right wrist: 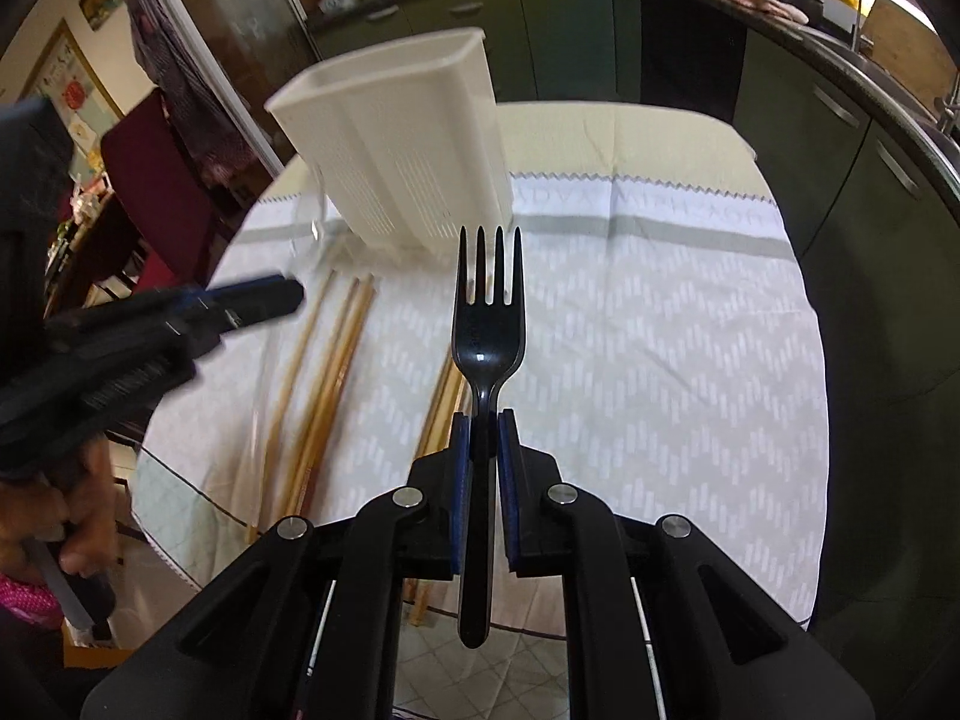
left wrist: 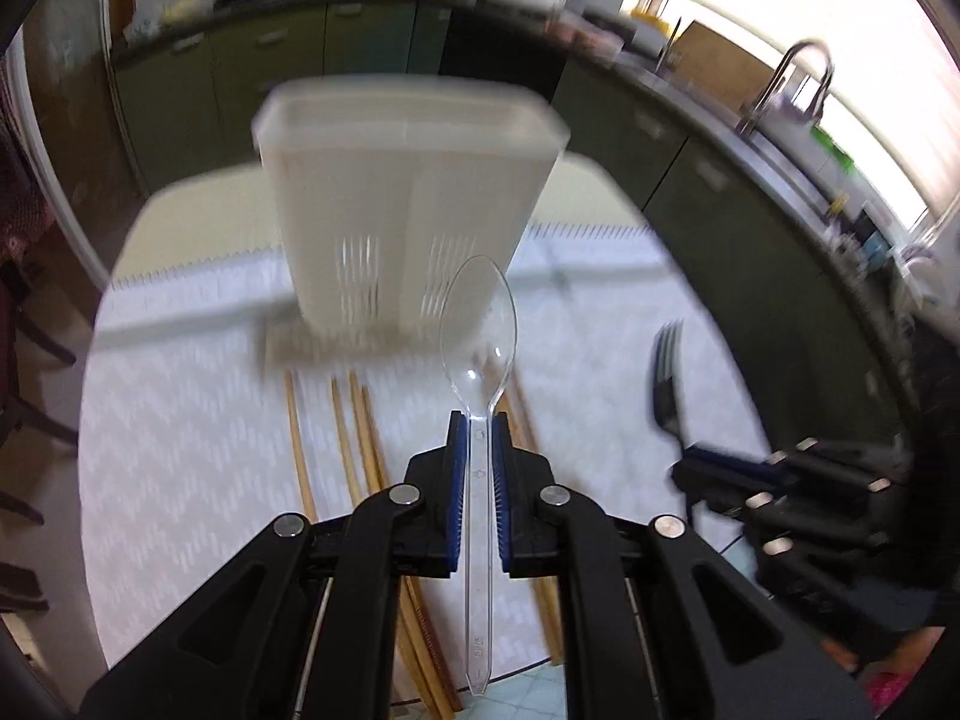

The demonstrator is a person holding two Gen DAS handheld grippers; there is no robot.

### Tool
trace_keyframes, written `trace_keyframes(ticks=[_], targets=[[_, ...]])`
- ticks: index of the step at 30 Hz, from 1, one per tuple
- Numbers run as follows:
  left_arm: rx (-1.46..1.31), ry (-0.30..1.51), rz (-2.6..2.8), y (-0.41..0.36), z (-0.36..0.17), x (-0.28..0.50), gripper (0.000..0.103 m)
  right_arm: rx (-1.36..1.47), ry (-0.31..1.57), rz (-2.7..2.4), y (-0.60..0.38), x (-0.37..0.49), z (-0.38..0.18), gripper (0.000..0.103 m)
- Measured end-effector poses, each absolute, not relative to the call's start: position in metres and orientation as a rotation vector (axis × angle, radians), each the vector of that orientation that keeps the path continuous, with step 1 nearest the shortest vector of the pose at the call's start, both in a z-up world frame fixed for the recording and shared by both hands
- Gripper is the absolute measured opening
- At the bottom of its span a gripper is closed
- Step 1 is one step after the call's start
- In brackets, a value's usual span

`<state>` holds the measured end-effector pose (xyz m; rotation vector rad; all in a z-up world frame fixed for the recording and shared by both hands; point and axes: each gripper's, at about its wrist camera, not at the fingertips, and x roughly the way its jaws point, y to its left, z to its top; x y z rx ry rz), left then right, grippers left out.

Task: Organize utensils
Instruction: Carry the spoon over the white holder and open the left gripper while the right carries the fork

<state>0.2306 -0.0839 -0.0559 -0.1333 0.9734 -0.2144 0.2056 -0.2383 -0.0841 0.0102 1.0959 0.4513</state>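
My left gripper is shut on the handle of a clear plastic spoon, bowl pointing away, held above the table. My right gripper is shut on a black plastic fork, tines forward. The fork and the right gripper also show at the right of the left wrist view. The left gripper shows blurred at the left of the right wrist view. A white slotted utensil holder stands upright on the table ahead of both. Several wooden chopsticks lie on the cloth below.
The round table carries a white patterned cloth with a grey stripe. Dark green kitchen cabinets curve round behind and to the right, with a sink tap. A dark red chair stands at the left. A hand holds the left tool.
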Motion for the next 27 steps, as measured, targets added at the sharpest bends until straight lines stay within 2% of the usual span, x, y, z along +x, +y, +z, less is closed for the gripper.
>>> trace_keyframes(ticks=[8,13,18,23,27], targets=[[-0.187,0.601,-0.175,-0.066,0.042,0.252,0.008,0.032,1.043,0.485,-0.244,0.199,-0.070,0.010],[-0.185,0.411,-0.118,-0.061,0.070,0.285,0.008,0.039,1.032,0.481,-0.251,0.195,-0.071,0.010],[-0.165,0.322,-0.072,-0.057,0.067,0.319,0.008,0.055,1.028,0.475,-0.260,0.199,-0.073,0.010],[-0.102,0.280,-0.046,-0.061,0.037,0.335,0.008,0.069,1.019,0.482,-0.262,0.203,-0.072,0.010],[-0.084,0.329,-0.059,-0.063,0.014,0.341,0.008,0.078,0.976,0.491,-0.258,0.207,-0.060,0.010]])
